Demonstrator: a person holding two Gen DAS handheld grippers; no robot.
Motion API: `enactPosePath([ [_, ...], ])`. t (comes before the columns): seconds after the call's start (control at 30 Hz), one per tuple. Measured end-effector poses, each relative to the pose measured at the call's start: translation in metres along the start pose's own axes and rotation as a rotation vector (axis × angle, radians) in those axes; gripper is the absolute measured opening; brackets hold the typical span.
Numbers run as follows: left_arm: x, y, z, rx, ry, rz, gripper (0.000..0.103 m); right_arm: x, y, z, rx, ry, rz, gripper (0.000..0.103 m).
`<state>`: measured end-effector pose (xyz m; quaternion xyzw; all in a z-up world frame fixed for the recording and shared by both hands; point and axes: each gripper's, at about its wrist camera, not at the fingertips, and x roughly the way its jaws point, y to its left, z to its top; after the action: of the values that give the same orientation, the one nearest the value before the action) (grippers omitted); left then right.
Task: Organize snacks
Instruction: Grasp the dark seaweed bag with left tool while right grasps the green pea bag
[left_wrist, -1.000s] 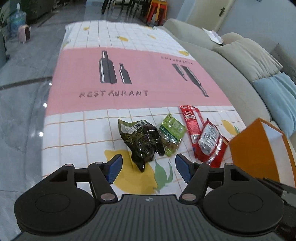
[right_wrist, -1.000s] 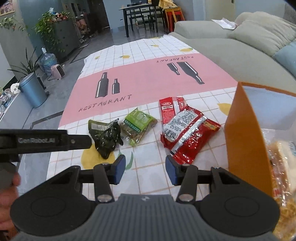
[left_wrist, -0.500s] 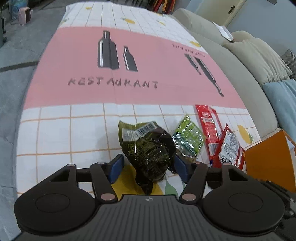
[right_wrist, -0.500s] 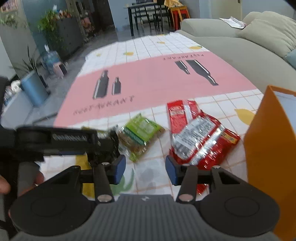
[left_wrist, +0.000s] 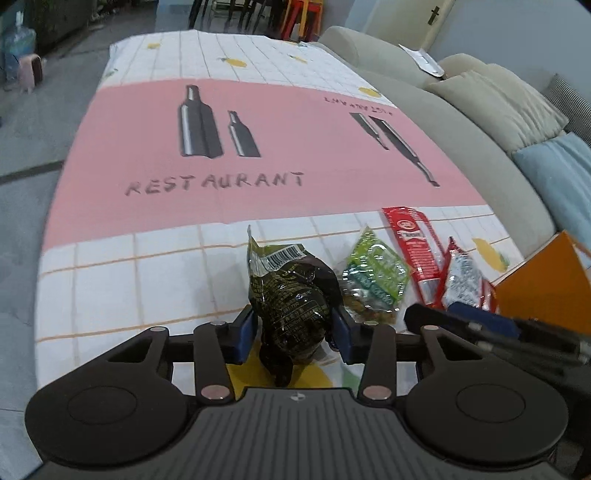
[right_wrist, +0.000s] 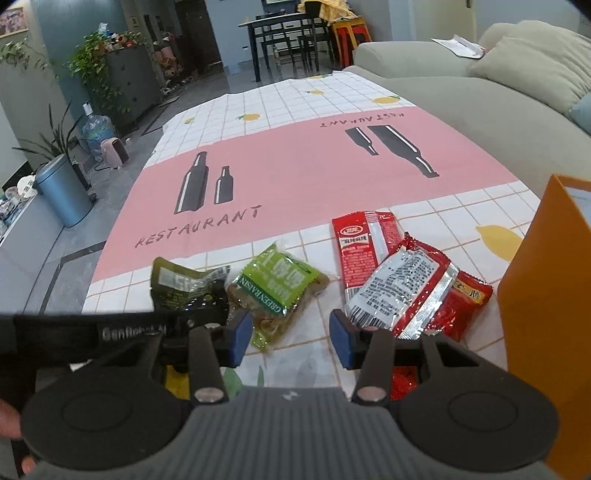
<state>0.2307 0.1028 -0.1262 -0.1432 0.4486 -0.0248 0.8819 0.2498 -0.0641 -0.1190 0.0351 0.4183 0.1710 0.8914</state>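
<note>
The worktop lies bare toward twelve o'clock, sofa along its three o'clock edge, left gripper just closed onto the dark snack packet, right gripper fingers apart, empty, over green and red packets.

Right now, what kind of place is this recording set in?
Most likely a home living room: a grey sofa with cushions, a dining table with chairs behind, and houseplants by a cabinet.

Dim indoor light, fisheye-warped edges.
</note>
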Motion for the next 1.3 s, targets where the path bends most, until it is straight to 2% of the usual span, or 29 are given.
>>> enactPosePath([
  [0.13, -0.006, 0.004, 0.001, 0.038, -0.002, 0.071, 0.049, 0.006, 0.002, 0.005, 0.029, -0.004, 0.018, 0.046],
  [0.23, -0.006, 0.008, 0.001, 0.031, 0.004, 0.071, 0.051, 0.016, 0.008, 0.01, 0.05, -0.001, 0.034, 0.046],
  [0.4, -0.004, 0.008, 0.001, 0.03, -0.003, 0.066, 0.053, 0.035, 0.013, 0.019, 0.109, 0.022, 0.006, 0.053],
  [0.43, -0.003, 0.007, 0.0, 0.036, -0.002, 0.066, 0.054, 0.039, 0.013, 0.02, 0.125, 0.025, 0.0, 0.059],
  [0.5, -0.001, 0.006, 0.001, 0.042, -0.004, 0.07, 0.058, 0.046, 0.011, 0.023, 0.147, 0.028, -0.029, 0.065],
  [0.63, 0.002, 0.007, 0.002, 0.032, -0.004, 0.067, 0.06, 0.06, 0.008, 0.024, 0.186, 0.06, -0.035, 0.064],
  [0.7, 0.002, 0.008, 0.002, 0.032, -0.004, 0.065, 0.061, 0.062, 0.011, 0.022, 0.166, 0.049, -0.036, 0.065],
  [0.93, 0.005, 0.005, 0.001, 0.081, -0.021, 0.07, 0.061, 0.063, 0.025, 0.018, 0.022, 0.063, -0.072, 0.061],
  [1.03, 0.005, 0.001, 0.0, 0.106, -0.024, 0.084, 0.052, 0.064, 0.028, 0.02, -0.019, 0.083, -0.087, 0.058],
  [1.07, 0.005, 0.0, -0.001, 0.115, -0.022, 0.089, 0.047, 0.064, 0.028, 0.02, -0.025, 0.087, -0.087, 0.057],
  [1.3, -0.002, 0.004, -0.005, 0.098, -0.001, 0.102, 0.046, 0.057, 0.021, 0.02, 0.003, 0.126, -0.057, 0.045],
])
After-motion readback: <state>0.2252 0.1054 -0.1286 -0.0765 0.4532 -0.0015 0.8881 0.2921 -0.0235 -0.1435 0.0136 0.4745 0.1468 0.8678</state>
